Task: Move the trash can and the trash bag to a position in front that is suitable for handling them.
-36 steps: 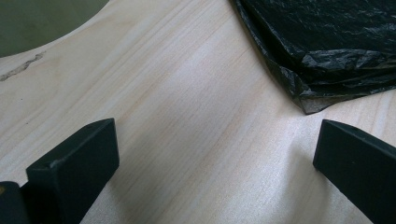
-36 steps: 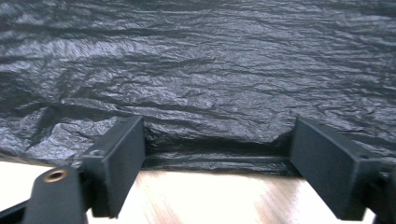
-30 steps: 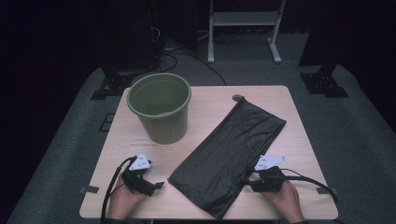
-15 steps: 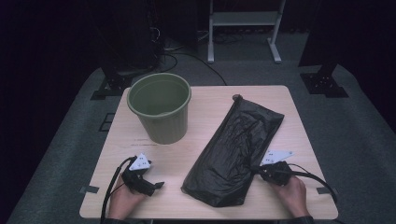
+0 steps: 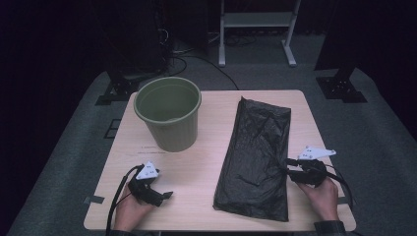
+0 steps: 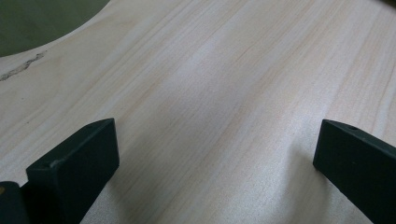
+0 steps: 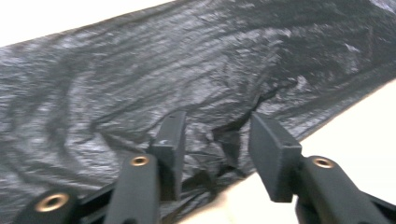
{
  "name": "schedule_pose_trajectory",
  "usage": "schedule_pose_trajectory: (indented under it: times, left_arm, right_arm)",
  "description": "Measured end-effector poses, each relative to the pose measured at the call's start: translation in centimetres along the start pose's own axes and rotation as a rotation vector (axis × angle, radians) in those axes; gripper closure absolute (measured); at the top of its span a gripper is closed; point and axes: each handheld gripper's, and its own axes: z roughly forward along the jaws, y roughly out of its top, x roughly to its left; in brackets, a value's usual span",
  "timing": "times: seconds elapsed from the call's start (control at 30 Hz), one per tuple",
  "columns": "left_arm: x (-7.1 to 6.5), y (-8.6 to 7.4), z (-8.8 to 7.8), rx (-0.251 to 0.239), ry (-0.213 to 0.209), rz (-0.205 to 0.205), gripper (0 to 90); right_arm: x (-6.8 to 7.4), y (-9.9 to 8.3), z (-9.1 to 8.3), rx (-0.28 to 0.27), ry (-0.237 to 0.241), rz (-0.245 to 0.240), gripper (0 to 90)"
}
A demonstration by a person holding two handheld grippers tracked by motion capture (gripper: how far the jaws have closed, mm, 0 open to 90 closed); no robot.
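Note:
A black plastic bag [image 5: 255, 157] lies flat on the right half of the wooden table [image 5: 206, 167], long side running away from me. My right gripper [image 5: 289, 169] sits at the bag's right edge near the front. Its jaws have just been opening and now stand apart, with a raised crease of the bag [image 7: 187, 70] between them in the right gripper view [image 7: 215, 135]. A green bucket [image 5: 167, 115] stands upright and empty at the back left. My left gripper [image 5: 164, 196] rests near the front left edge, jaws wide open over bare wood [image 6: 215, 149].
The bucket's base [image 6: 37, 18] shows at the top left of the left gripper view. Behind the table stand a white metal frame [image 5: 255, 19] and dark stand feet [image 5: 342, 88] on grey carpet. A strip of tape [image 5: 93, 200] sticks out at the front left corner.
The bag's near end has been dragged to the right, so the bag lies straighter. My right hand moved right with it. The left gripper stayed put.

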Motion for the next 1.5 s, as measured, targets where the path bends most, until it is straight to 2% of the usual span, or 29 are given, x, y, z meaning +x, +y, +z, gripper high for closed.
schedule_pose_trajectory:
  times: [0.13,0.33,0.5,0.6,0.67,0.73,0.9,0.97,1.03,1.13,1.33,1.5]
  left_arm:
    - [0.0,0.0,0.0,0.000,0.002,-0.002,0.0]
    - [0.0,0.0,0.0,0.000,0.003,-0.003,0.0]
    - [0.0,0.0,0.0,0.000,0.004,-0.003,0.0]
    - [-0.1,0.0,0.0,0.000,0.005,-0.004,0.0]
    - [-0.1,0.0,0.0,0.000,0.005,-0.004,0.0]
    - [-0.1,0.0,0.0,0.000,0.005,-0.004,0.0]
    - [-0.1,0.0,0.0,0.000,0.005,-0.004,0.0]
    - [-0.1,0.0,0.0,0.000,0.005,-0.005,0.0]
    - [-0.1,0.0,0.0,0.000,0.005,-0.005,0.0]
    - [-0.1,0.0,0.0,0.000,0.005,-0.004,0.0]
    - [-0.1,0.0,0.0,0.000,0.005,-0.004,0.0]
    - [-0.1,0.0,0.0,0.000,0.006,-0.004,0.0]
  right_arm:
    - [1.4,-0.3,-0.4,-0.003,0.036,0.002,45.1]
    - [3.7,-1.6,-0.1,0.066,0.043,-0.023,40.8]
    - [5.1,-2.7,-0.3,0.111,0.044,-0.041,42.1]
    - [5.4,-3.0,-0.3,0.126,0.056,-0.048,49.3]
    - [5.3,-3.2,-0.1,0.130,0.070,-0.035,55.2]
    - [5.2,-3.2,-0.2,0.125,0.065,-0.035,62.5]
    - [4.7,-3.4,-0.5,0.127,0.062,-0.028,85.1]
    - [4.6,-3.5,-0.6,0.125,0.056,-0.031,89.8]
    - [4.4,-3.5,-0.6,0.131,0.042,-0.032,89.8]
    - [3.7,-3.4,-0.8,0.143,-0.003,-0.038,89.9]
    - [1.9,-3.1,-1.3,0.102,-0.038,-0.007,89.9]
    - [-0.5,-2.8,-1.7,0.097,-0.112,0.005,89.9]
